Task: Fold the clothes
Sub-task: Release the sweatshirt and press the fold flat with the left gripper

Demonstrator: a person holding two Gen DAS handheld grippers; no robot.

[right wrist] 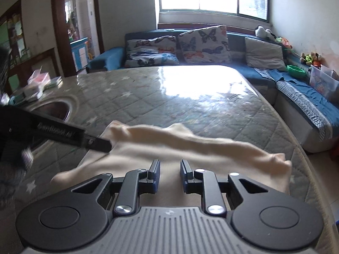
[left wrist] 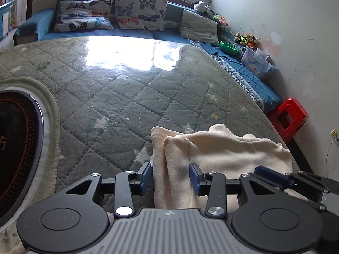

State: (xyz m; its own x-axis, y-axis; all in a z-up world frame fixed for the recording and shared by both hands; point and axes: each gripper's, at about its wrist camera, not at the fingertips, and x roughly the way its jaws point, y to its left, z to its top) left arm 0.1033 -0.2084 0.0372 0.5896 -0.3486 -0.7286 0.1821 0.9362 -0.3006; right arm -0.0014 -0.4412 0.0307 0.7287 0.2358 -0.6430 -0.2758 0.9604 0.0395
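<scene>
The cream garment (left wrist: 211, 154) lies bunched on the quilted surface (left wrist: 127, 89). The left tool (left wrist: 171, 176) gapes around its left edge. The right tool (right wrist: 169, 175), parted, hovers above the cloth.

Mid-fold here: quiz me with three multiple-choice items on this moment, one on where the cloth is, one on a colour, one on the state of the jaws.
1. Where does the cream garment lie?
A. on the sofa
B. on the quilted table cover, near edge
C. on the floor

2. What colour is the plastic stool by the wall?
A. red
B. green
C. white

3. How do the left gripper jaws stand?
A. shut on the cloth
B. shut on nothing
C. open, cloth between them

Answers: 1 B, the cloth rests on the quilted cover; 2 A, it is bright red; 3 C, a clear gap shows between the blue pads.
</scene>
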